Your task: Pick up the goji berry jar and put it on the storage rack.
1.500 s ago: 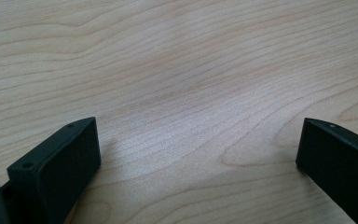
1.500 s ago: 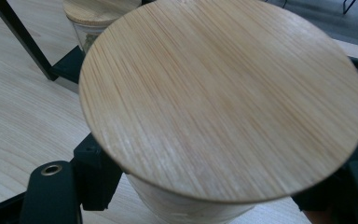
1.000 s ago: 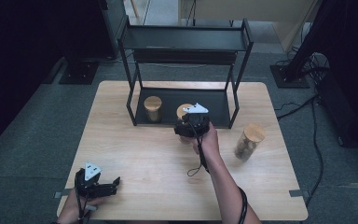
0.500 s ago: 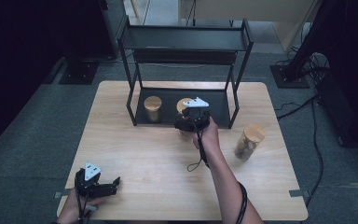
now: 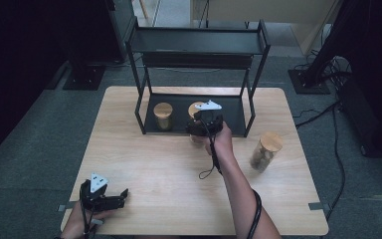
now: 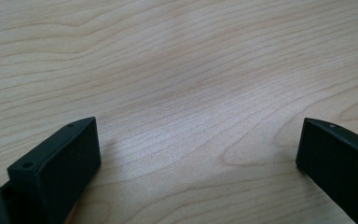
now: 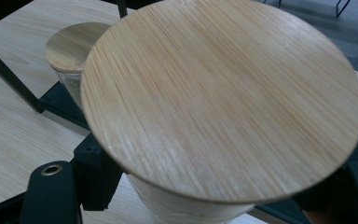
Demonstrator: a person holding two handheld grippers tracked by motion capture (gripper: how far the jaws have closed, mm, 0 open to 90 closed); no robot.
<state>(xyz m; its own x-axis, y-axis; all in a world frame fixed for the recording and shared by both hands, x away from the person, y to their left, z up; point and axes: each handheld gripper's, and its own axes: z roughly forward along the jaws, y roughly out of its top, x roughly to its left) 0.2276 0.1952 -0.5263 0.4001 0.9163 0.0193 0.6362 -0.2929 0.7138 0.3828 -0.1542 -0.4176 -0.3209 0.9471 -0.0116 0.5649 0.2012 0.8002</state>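
— Gripping what, right gripper (image 5: pixel 197 130)?
— Jar with bamboo lid (image 7: pixel 223 98), clamped between its jaws at the rack's (image 5: pixel 251 107) front edge, second jar (image 5: pixel 163 115) beside it.
— Left gripper (image 6: pixel 196 158)?
— Jaws spread wide, nothing between, low over the table (image 6: pixel 191 70)

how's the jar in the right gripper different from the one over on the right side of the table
The held jar sits between the shut jaws of the right gripper at the front edge of the rack; the loose jar stands free on the table, touched by nothing. The held jar is at the rack's bottom shelf beside a third jar; the loose jar is outside the rack, to its right. Both have round bamboo lids and clear bodies.
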